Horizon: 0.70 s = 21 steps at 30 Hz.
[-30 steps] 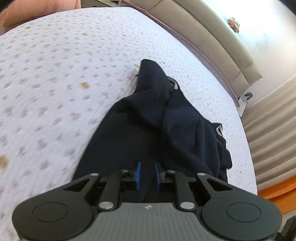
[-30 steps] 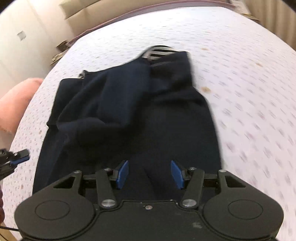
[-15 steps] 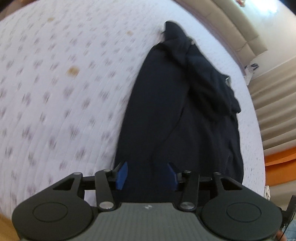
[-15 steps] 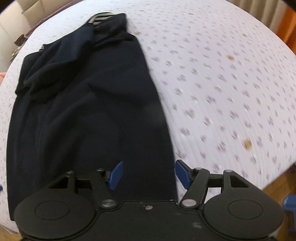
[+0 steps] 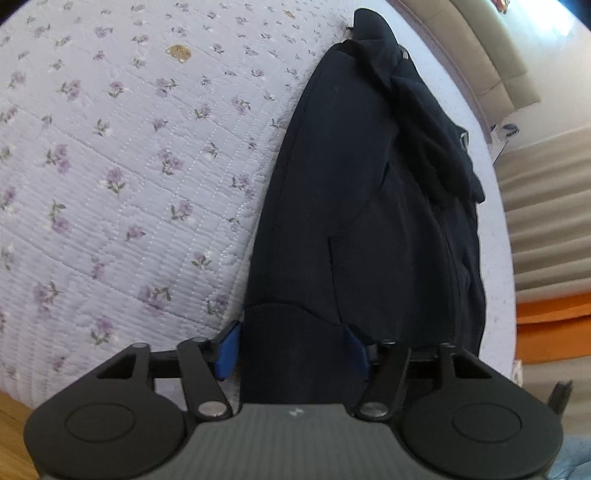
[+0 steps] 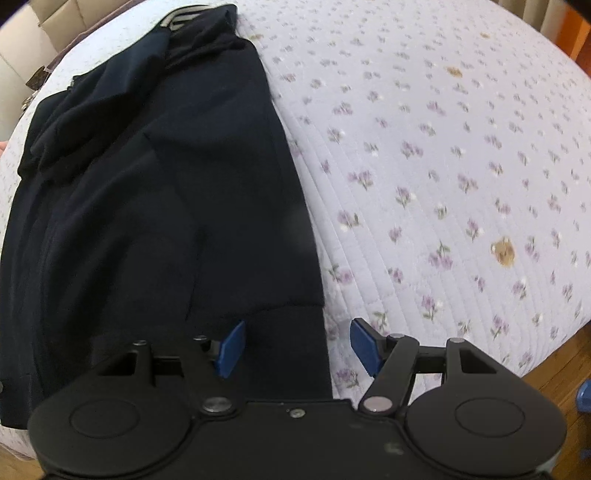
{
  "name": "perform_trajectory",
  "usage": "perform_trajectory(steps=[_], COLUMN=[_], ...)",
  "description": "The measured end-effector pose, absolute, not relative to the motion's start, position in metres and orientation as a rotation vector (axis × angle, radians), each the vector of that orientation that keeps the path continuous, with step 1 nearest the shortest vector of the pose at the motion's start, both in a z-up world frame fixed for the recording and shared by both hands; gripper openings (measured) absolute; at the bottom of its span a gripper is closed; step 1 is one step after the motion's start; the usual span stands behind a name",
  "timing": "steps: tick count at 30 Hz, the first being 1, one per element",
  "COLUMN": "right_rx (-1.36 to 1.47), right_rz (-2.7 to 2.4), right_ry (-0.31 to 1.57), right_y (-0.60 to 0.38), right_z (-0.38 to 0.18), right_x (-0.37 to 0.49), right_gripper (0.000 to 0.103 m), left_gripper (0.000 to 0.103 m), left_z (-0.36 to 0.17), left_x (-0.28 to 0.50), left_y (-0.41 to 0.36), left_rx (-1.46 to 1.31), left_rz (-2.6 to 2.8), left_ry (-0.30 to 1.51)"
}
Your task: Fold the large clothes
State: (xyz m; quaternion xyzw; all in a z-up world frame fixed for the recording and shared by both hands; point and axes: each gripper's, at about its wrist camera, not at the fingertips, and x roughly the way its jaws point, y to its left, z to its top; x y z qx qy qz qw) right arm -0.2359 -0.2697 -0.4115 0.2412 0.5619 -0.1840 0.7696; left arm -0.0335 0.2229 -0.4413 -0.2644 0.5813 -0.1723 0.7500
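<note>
A big bed fills both views, covered with a pale quilt (image 5: 122,177) that has little purple flowers and a few small brown teddy bear shapes stitched on it. A tan padded headboard (image 5: 491,62) stands at the far end of the bed, and a strip of wooden floor (image 6: 554,373) shows past the near edge of the bed. A dark navy garment (image 5: 369,206) lies stretched out long on the quilt, reaching from the near edge of the bed toward the headboard. Its far end is bunched up in folds, and the right wrist view shows a bit of grey and white striped cloth (image 6: 184,16) there. The near end lies flatter and has a wide hem band. The left gripper (image 5: 291,349) points down at this near end. Its jaws have just been opening and now stand wide, with the hem band of the garment lying between its blue pads (image 5: 227,350), which do not squeeze it. The right gripper (image 6: 299,347) hangs over the garment's other near corner. Its jaws stand wide too and have just been opening, with the edge of the dark cloth and some quilt between the pads, and nothing is pinched.
</note>
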Motion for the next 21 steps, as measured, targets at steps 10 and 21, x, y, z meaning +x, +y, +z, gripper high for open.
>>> perform_trajectory(steps=[10,21], right_rx=[0.481,0.563], right_rz=[-0.286,-0.183], right_ry=[1.225,1.063], right_y=[-0.246,-0.257], right_z=[-0.416,-0.346], right_x=[-0.235,-0.205], right_gripper=[0.047,0.012], left_gripper=[0.01,0.006], left_z=[-0.448,-0.39], left_x=[-0.036,-0.004], left_y=[0.213,0.197], left_rx=[-0.563,-0.672], left_rz=[-0.326,-0.432], left_ry=[1.248,1.114])
